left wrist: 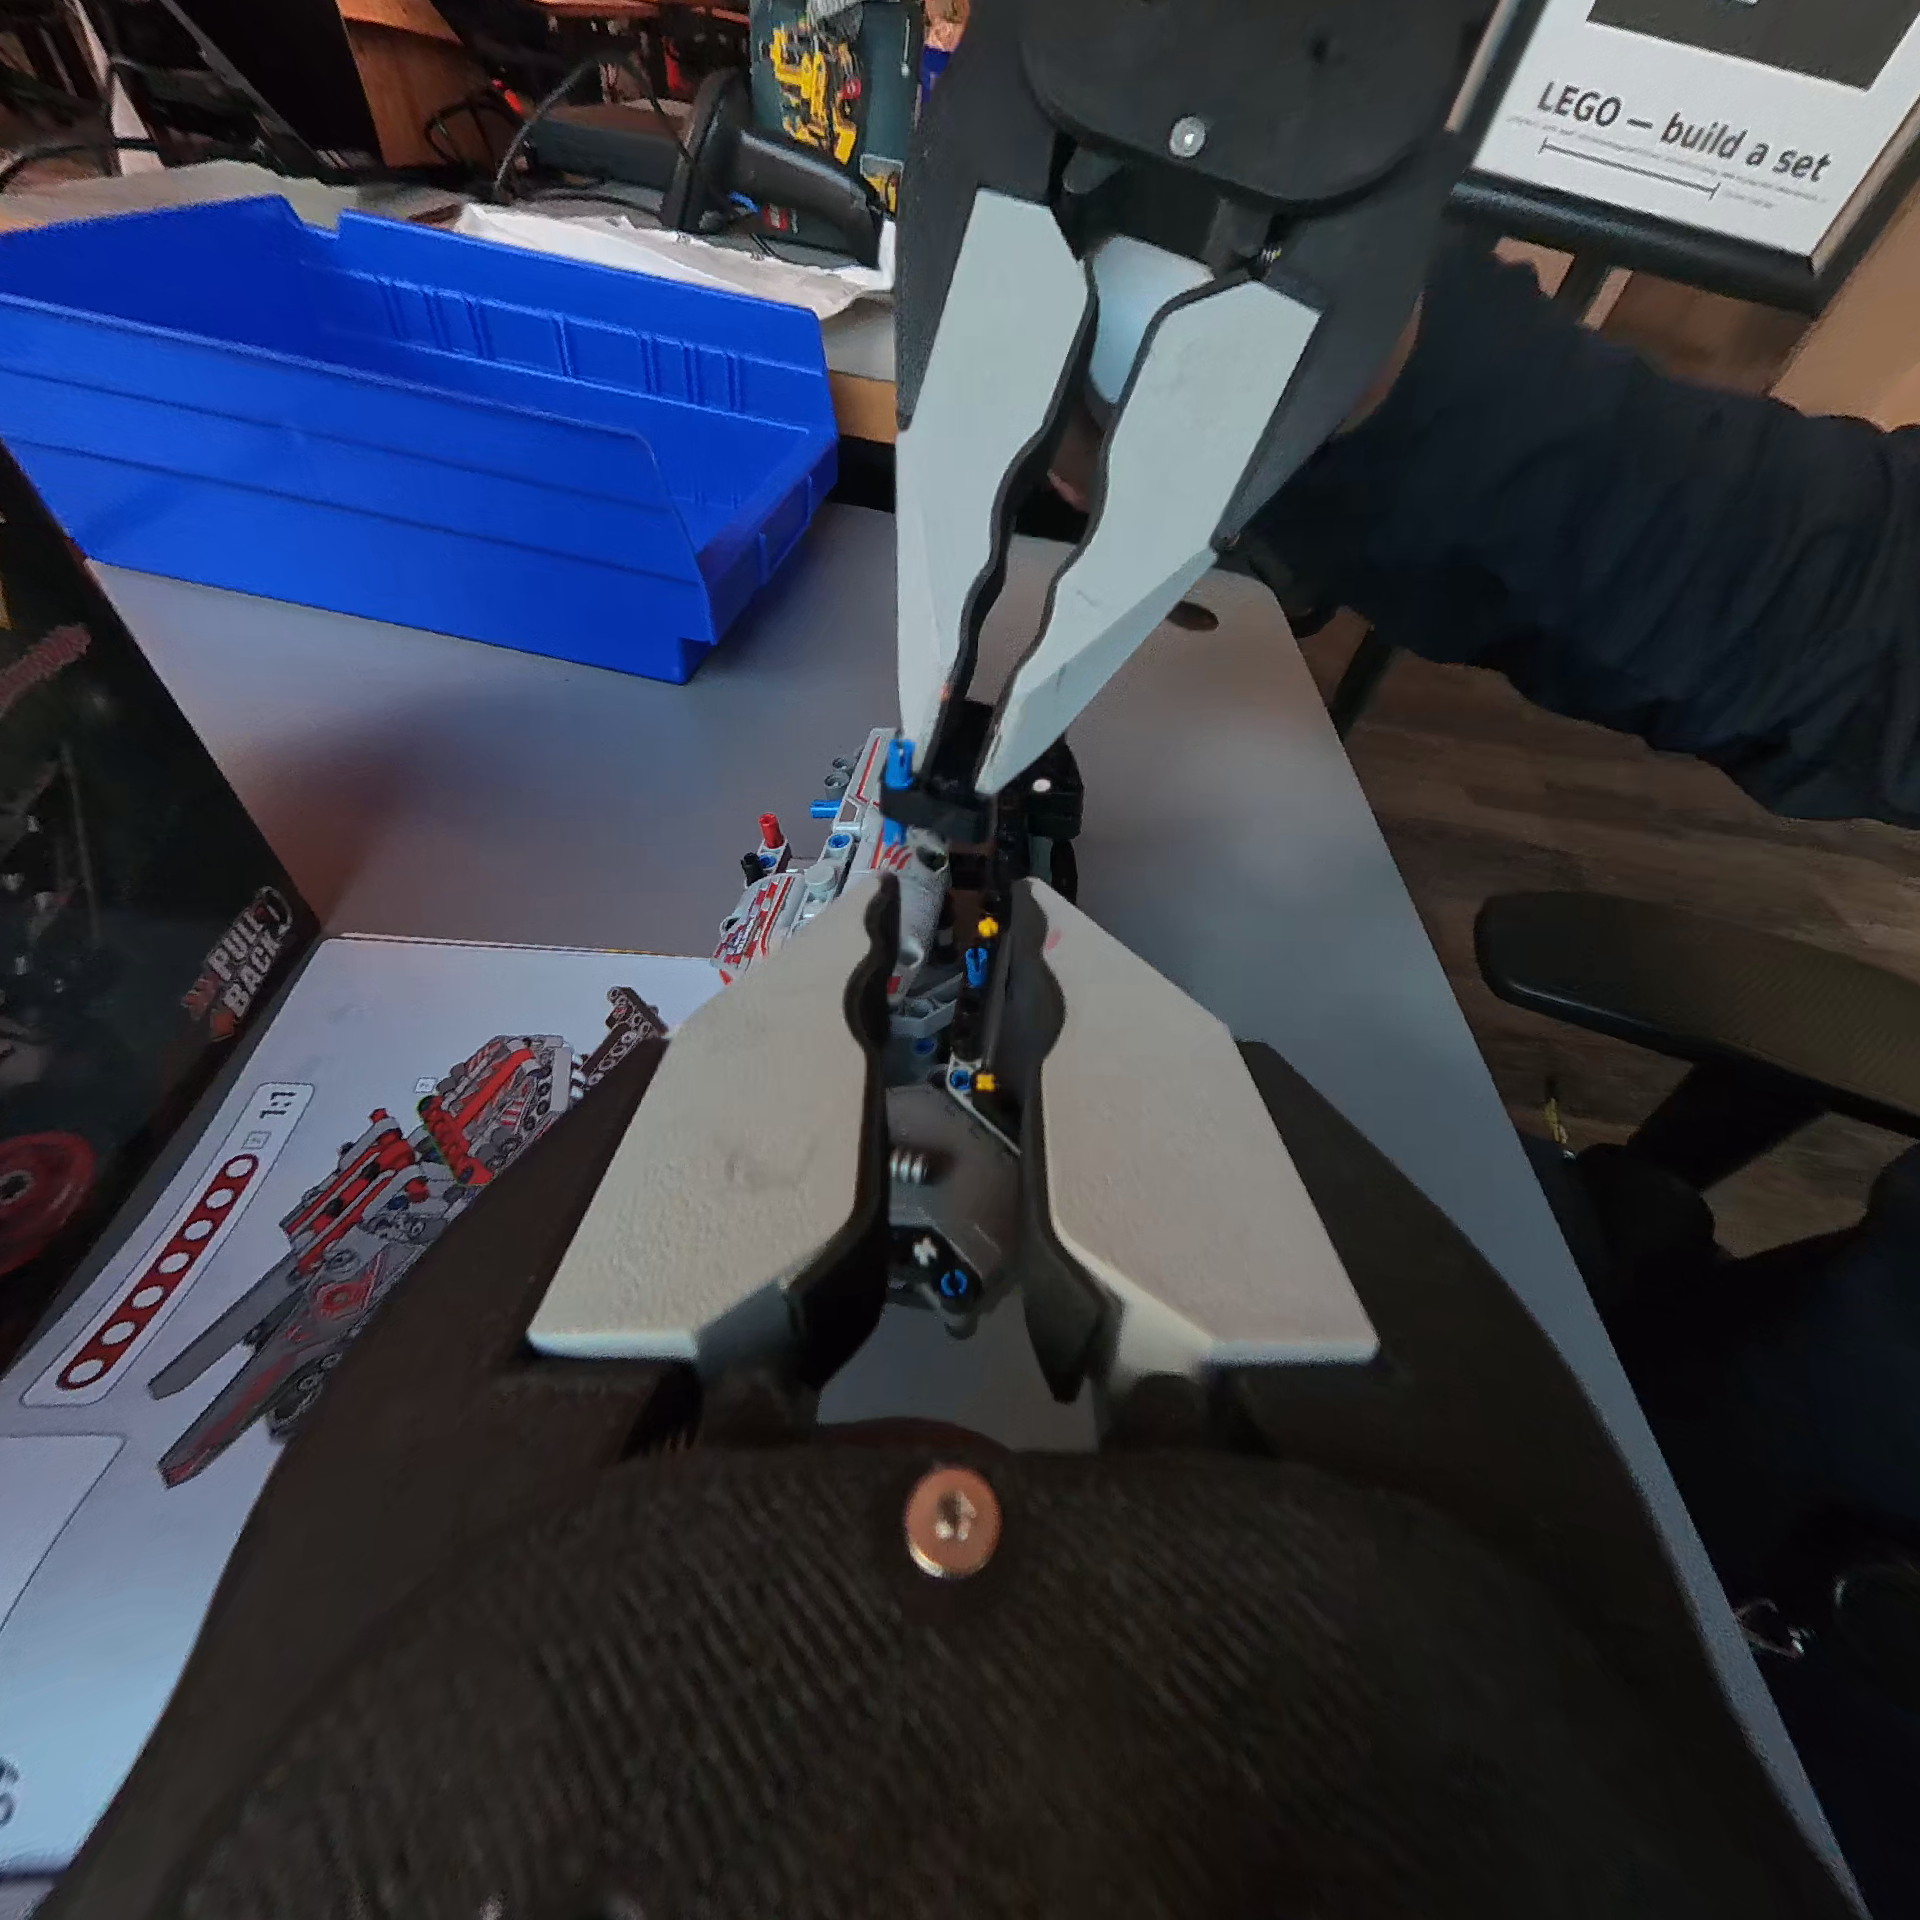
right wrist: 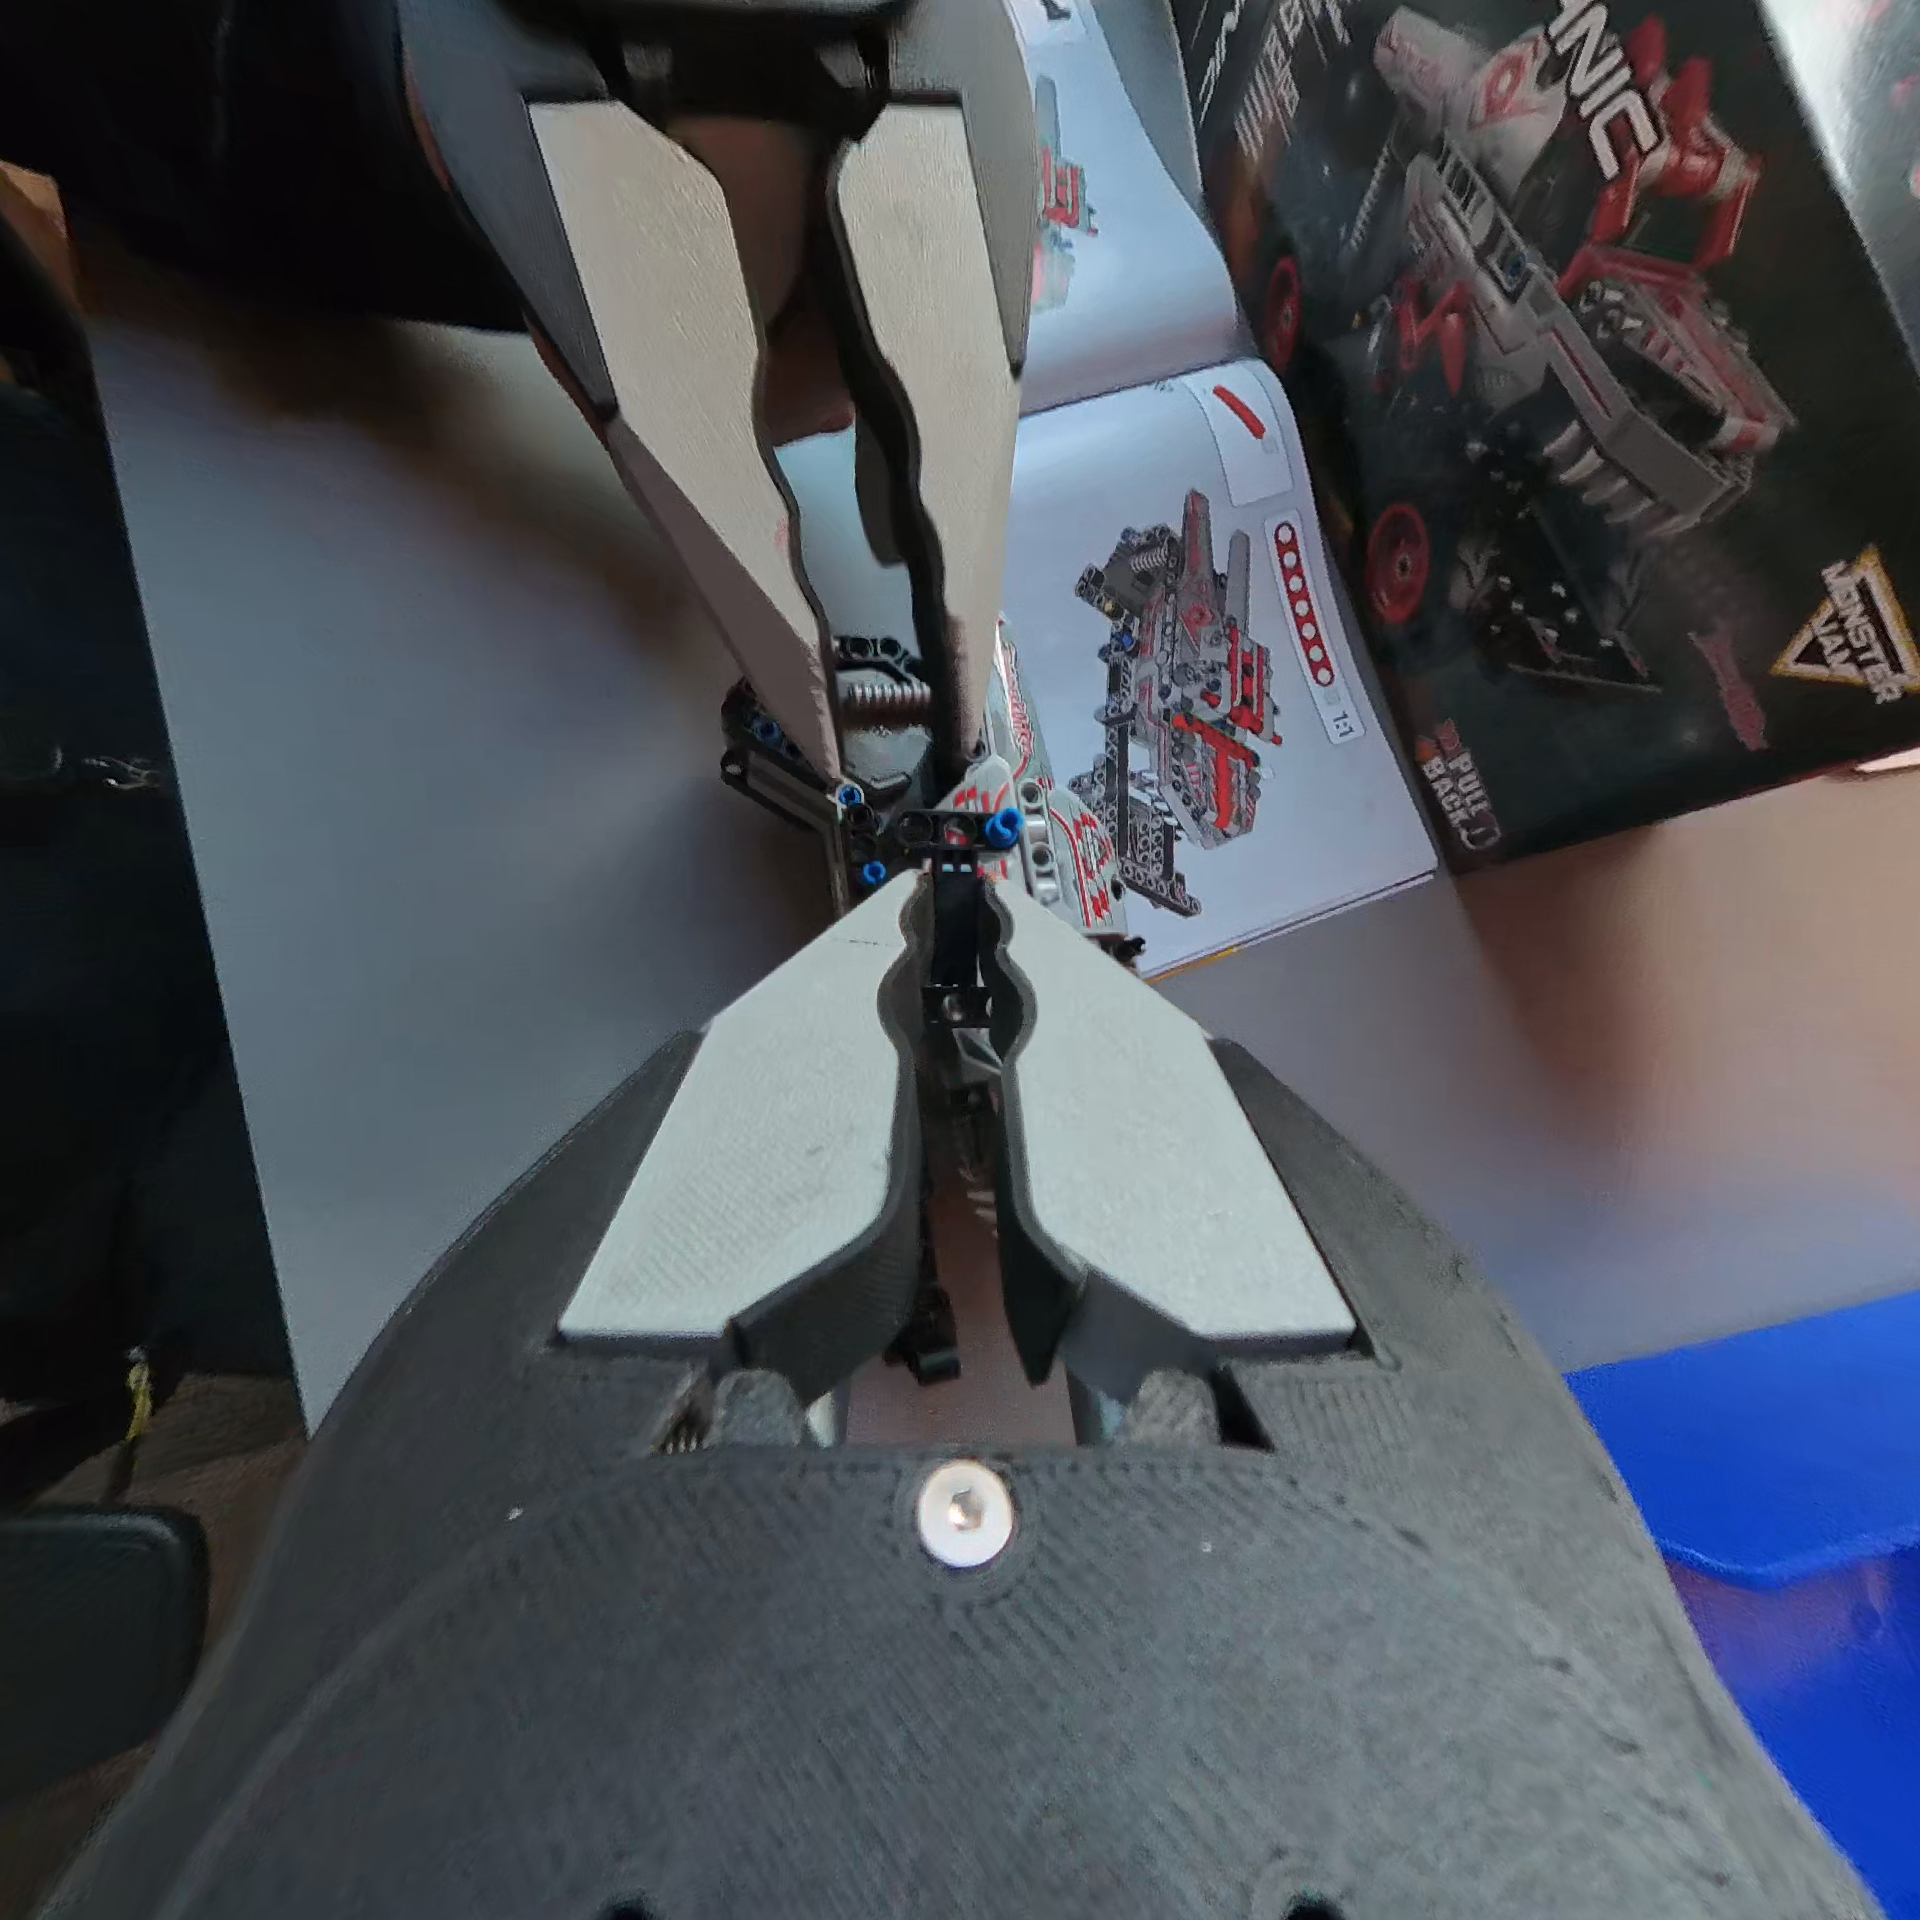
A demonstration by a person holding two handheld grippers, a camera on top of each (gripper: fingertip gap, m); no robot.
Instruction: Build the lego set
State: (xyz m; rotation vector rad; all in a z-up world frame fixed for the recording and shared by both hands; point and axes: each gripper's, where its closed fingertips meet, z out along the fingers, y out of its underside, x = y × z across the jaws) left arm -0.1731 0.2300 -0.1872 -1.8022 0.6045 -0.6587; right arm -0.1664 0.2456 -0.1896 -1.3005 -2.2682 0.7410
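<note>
Left tongs [left wrist: 951, 914]: pale grey wedge-shaped fingers with wavy black inner edges, on a ribbed black printed body; clamped around the lego model's dark rear end.
Right tongs [right wrist: 951, 891]: same build; pinched shut on a thin black beam [right wrist: 954, 935], pressed against the model from the opposite side.
Lego model [left wrist: 831, 894]: a partly built grey truck chassis with red striping, blue and yellow pins and a small coil spring; held just above the table between both tongs.
Table [left wrist: 499, 790]: smooth, matte grey, with a rounded corner.
Instruction booklet [right wrist: 1205, 665]: glossy open pages lying flat beside the model.
Set box [right wrist: 1621, 416]: dark printed cardboard, next to the booklet.
Bin [left wrist: 395, 436]: glossy blue plastic, ribbed, behind the model.
</note>
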